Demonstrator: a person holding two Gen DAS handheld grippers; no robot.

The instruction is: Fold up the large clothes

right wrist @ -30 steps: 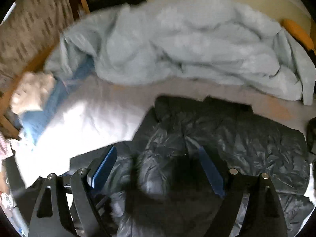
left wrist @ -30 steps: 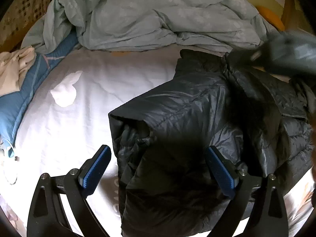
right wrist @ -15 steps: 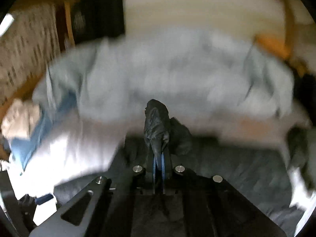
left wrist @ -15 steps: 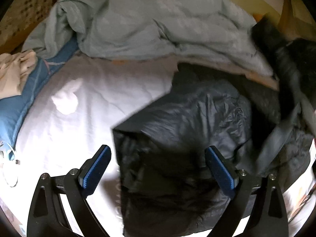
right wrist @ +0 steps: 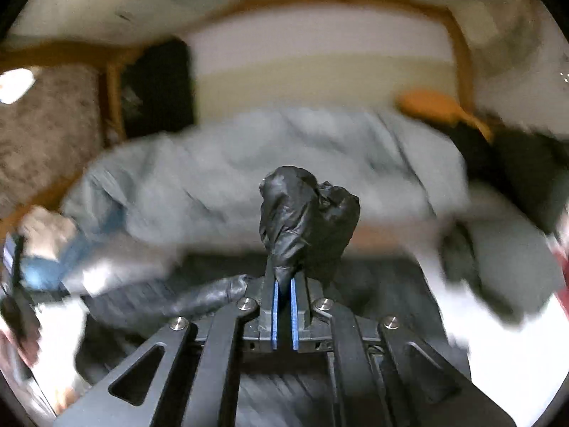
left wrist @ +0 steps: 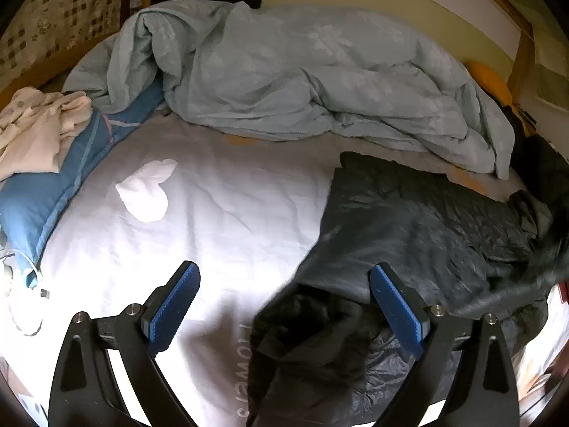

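A large black puffer jacket (left wrist: 419,235) lies spread over the right half of the white bed sheet (left wrist: 220,213), its near part bunched in folds. My left gripper (left wrist: 284,306) hovers above the jacket's near left edge, open, with nothing between its blue pads (left wrist: 174,306). In the right wrist view my right gripper (right wrist: 283,284) is shut on a bunched fold of the black jacket (right wrist: 306,213), which sticks up past the blue pads (right wrist: 274,313). The rest of that view is blurred by motion.
A crumpled pale blue duvet (left wrist: 306,82) fills the far side of the bed. At the left lie a blue pillow (left wrist: 46,185), cream clothes (left wrist: 32,128) and a white cable (left wrist: 21,306). An orange cushion (left wrist: 490,78) sits by the wooden frame at the far right.
The right gripper has closed on a fold of the jacket and swung it sideways fast. The folded-over part of the jacket has been pulled open to the right. The left gripper has risen a little.
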